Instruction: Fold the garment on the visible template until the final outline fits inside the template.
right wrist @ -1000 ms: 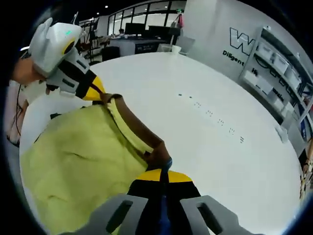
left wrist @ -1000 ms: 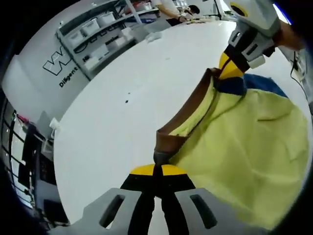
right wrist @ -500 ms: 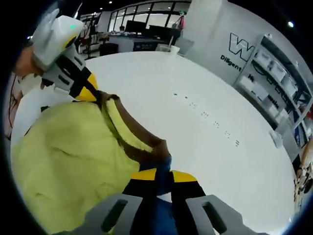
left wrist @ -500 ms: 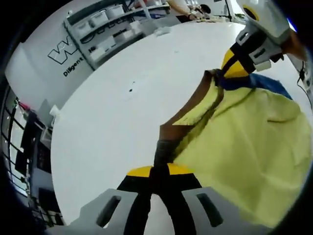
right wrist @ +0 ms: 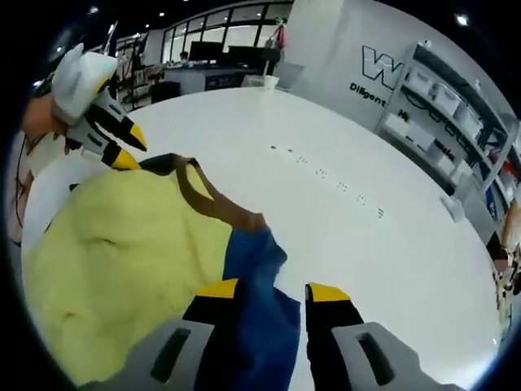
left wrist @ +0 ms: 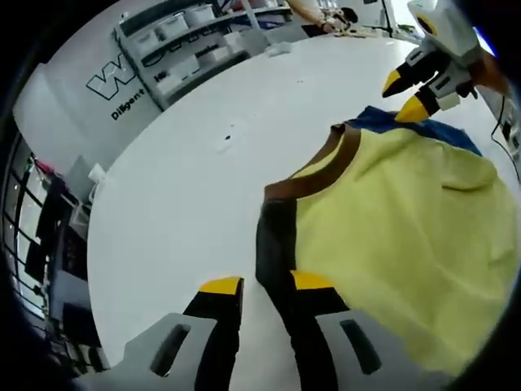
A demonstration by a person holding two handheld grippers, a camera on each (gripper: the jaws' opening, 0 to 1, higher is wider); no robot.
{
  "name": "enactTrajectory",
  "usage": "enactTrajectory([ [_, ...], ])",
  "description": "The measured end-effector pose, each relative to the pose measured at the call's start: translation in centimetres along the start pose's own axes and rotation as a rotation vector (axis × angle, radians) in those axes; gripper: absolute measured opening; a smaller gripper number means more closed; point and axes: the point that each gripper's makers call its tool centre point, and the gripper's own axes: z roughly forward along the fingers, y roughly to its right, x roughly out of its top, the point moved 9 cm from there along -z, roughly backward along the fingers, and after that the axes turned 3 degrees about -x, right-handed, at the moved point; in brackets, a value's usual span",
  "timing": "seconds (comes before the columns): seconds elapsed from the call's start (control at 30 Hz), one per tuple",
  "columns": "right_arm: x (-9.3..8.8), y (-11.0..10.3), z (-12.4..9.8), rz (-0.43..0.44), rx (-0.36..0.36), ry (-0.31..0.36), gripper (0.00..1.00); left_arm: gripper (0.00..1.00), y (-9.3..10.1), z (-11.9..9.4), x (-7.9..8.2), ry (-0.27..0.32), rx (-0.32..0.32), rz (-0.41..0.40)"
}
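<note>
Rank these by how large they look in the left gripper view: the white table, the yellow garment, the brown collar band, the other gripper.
1. white table
2. yellow garment
3. brown collar band and right gripper: these look alike, and the gripper is farther from the camera, so I leave them unranked.

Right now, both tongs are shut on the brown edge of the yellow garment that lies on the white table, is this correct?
Not quite: both tongs are open. The left gripper view shows the left tongs open by the yellow garment; the right gripper view shows the right tongs open too. The white table part holds.
</note>
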Motion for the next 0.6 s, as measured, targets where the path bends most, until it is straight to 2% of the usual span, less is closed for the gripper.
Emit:
enactTrajectory([
  [0.2,-0.5,0.5,-1.2,-0.007,-0.014,0.004,0.28,0.29,-0.4,-1.0,-0.3,0.005,0.002,-0.019],
  [0.33,-0.9,0.9,-1.8,0.012,-0.015,0.0,0.32,0.31,-0.6,-1.8,-0.8,0.012,0.008,-0.039],
  [0.6,-2.0,1.3,-3.4,0.036,-0.007,-0.008,0.39,0.36,-1.2,-3.5,-2.6,0.001,0.017,-0.079],
])
